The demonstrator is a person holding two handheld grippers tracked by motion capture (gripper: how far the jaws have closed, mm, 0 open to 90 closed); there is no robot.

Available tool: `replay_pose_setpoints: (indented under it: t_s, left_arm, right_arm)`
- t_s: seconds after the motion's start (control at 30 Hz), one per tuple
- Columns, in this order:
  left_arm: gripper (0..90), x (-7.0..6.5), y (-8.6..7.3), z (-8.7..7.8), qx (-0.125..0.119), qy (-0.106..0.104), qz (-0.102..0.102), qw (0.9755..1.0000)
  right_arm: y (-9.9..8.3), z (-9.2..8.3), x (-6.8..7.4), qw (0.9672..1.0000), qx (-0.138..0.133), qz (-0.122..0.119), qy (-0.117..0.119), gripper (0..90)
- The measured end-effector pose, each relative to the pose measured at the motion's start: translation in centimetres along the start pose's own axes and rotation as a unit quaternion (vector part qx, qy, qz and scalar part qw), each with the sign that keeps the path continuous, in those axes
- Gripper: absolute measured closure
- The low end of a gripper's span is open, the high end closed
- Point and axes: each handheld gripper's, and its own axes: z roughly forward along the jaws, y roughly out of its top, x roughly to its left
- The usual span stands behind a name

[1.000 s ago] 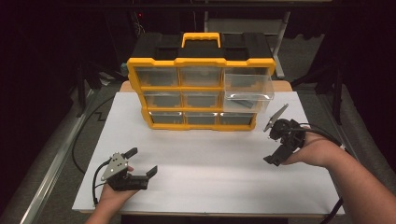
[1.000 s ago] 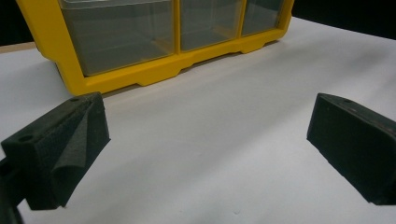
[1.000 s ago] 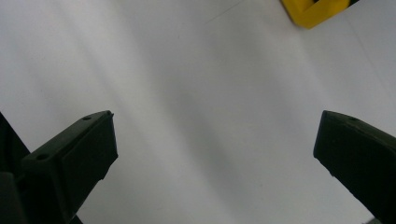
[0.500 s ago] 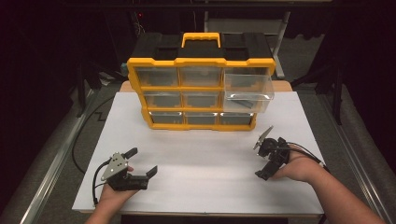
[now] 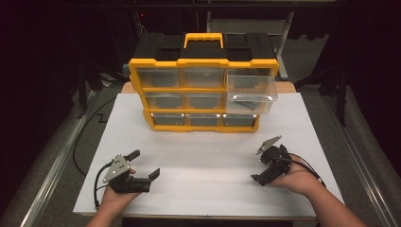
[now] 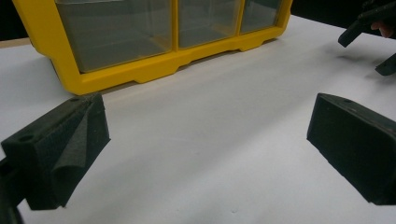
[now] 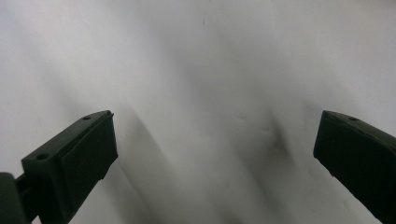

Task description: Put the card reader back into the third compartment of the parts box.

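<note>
The right gripper (image 5: 265,164) has drawn back from the open clear drawer (image 5: 250,93) to the frame's lower right, fingers released and empty; the left gripper (image 5: 144,164) stays released at lower left.

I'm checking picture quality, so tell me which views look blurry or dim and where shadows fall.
High view: dark surroundings, bright white table. Left gripper view: yellow organizer fairly sharp, near jaws soft. Right gripper view: soft grey shadows streak the white surface.
</note>
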Motion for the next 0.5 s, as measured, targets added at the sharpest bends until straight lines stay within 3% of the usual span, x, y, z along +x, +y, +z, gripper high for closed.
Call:
replay_pose_setpoints:
  t_s: [0.1,0.23,0.33,0.5]
  left_arm:
    - [0.3,0.1,0.0,0.1,0.003,0.002,-0.006,1.0000]
    - [0.3,0.4,0.4,0.2,0.010,0.007,-0.009,0.9999]
    - [0.3,0.5,0.4,0.2,0.013,0.010,-0.009,0.9998]
    - [0.3,0.6,0.4,0.4,0.016,0.008,-0.016,0.9997]
  right_arm:
    - [-0.4,0.0,0.5,0.9991,-0.042,0.012,-0.003,0.0]
    - [-1.1,0.3,1.3,0.9946,-0.097,0.033,-0.016,0.0]
    - [-1.5,0.4,1.6,0.9870,-0.147,0.061,-0.024,0.0]
    - [-2.3,0.2,2.0,0.9706,-0.218,0.094,-0.040,0.0]
